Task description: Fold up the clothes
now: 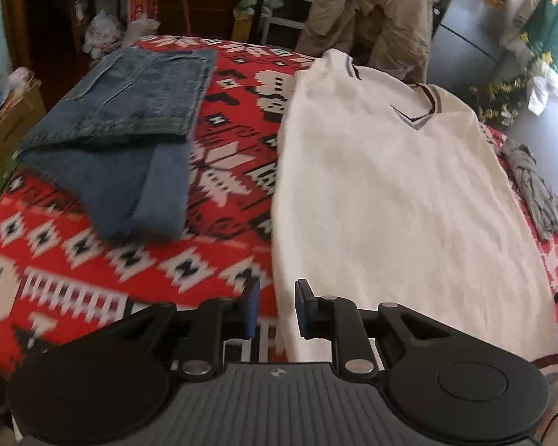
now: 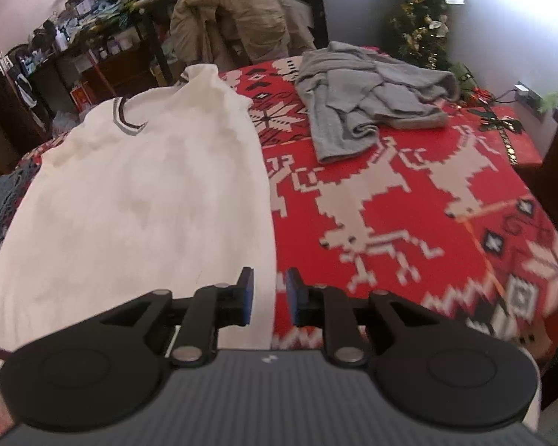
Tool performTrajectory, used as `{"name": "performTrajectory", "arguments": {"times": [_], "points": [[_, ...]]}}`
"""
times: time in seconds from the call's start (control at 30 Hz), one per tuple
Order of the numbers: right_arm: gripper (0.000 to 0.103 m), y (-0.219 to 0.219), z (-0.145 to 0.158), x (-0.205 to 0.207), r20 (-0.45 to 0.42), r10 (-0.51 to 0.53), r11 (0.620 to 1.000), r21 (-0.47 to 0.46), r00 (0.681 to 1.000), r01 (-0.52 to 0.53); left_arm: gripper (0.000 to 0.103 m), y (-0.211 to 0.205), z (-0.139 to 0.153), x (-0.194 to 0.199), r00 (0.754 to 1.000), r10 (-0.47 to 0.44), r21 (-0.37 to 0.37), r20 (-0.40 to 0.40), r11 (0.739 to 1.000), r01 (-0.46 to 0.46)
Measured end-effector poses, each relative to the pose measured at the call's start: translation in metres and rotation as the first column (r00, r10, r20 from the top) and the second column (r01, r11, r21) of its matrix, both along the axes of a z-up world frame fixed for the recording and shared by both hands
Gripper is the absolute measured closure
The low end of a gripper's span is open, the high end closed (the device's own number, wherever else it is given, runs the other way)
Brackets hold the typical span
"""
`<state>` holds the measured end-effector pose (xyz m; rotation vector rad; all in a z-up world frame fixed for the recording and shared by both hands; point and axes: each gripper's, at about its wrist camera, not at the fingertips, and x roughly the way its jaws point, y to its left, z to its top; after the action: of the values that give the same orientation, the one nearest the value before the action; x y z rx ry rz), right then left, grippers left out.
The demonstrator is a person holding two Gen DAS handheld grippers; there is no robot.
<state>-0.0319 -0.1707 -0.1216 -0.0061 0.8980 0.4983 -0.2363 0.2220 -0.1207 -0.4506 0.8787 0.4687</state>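
Observation:
A white V-neck sweater point(image 1: 398, 193) lies flat on the red patterned blanket point(image 1: 93, 271), sleeves folded in; it also shows in the right wrist view point(image 2: 137, 200). My left gripper point(image 1: 277, 308) is open and empty, its jaws straddling the sweater's near left edge by the hem. My right gripper point(image 2: 269, 297) is open and empty, its jaws straddling the sweater's near right edge. Folded blue jeans point(image 1: 130, 130) lie to the left of the sweater. A crumpled grey garment point(image 2: 368, 100) lies at the far right of the bed.
A chair draped with a tan jacket point(image 2: 238, 18) stands behind the bed. Cluttered shelves point(image 2: 93, 29) are at the back left. A decorated tree point(image 2: 424, 26) and a red gift box point(image 2: 517, 137) stand at the right. A cardboard box point(image 1: 7, 122) sits by the bed's left side.

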Motion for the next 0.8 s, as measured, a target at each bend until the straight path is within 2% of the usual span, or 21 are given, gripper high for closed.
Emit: {"name": "performTrajectory", "arguments": {"times": [0.17, 0.33, 0.5, 0.63, 0.77, 0.8], "points": [[0.083, 0.023, -0.017, 0.020, 0.029, 0.025, 0.997, -0.078, 0.999, -0.023, 0.083, 0.003, -0.011, 0.021, 0.999, -0.022, 0.033, -0.043, 0.999, 0.024], [0.083, 0.044, -0.021, 0.037, 0.074, 0.073, 0.988, -0.138, 0.995, -0.063, 0.083, 0.012, -0.013, 0.034, 0.999, -0.027, 0.039, -0.046, 0.999, 0.028], [0.083, 0.064, -0.019, 0.066, 0.083, 0.095, 0.986, -0.146, 0.992, -0.082, 0.083, 0.029, -0.012, 0.054, 0.998, -0.028, 0.044, -0.050, 0.999, 0.030], [0.083, 0.078, -0.011, 0.100, 0.089, 0.101, 0.991, -0.093, 0.991, -0.092, 0.083, 0.046, -0.008, 0.077, 0.999, -0.024, 0.051, -0.044, 0.998, 0.026], [0.083, 0.093, -0.001, 0.148, 0.086, 0.070, 0.997, 0.008, 0.994, -0.071, 0.083, 0.069, -0.004, 0.106, 0.999, -0.010, 0.050, -0.033, 0.999, 0.011], [0.083, 0.099, -0.001, 0.160, 0.091, 0.068, 0.998, 0.006, 0.994, -0.069, 0.083, 0.075, -0.004, 0.114, 0.999, -0.005, 0.049, -0.034, 0.999, 0.007]]}}
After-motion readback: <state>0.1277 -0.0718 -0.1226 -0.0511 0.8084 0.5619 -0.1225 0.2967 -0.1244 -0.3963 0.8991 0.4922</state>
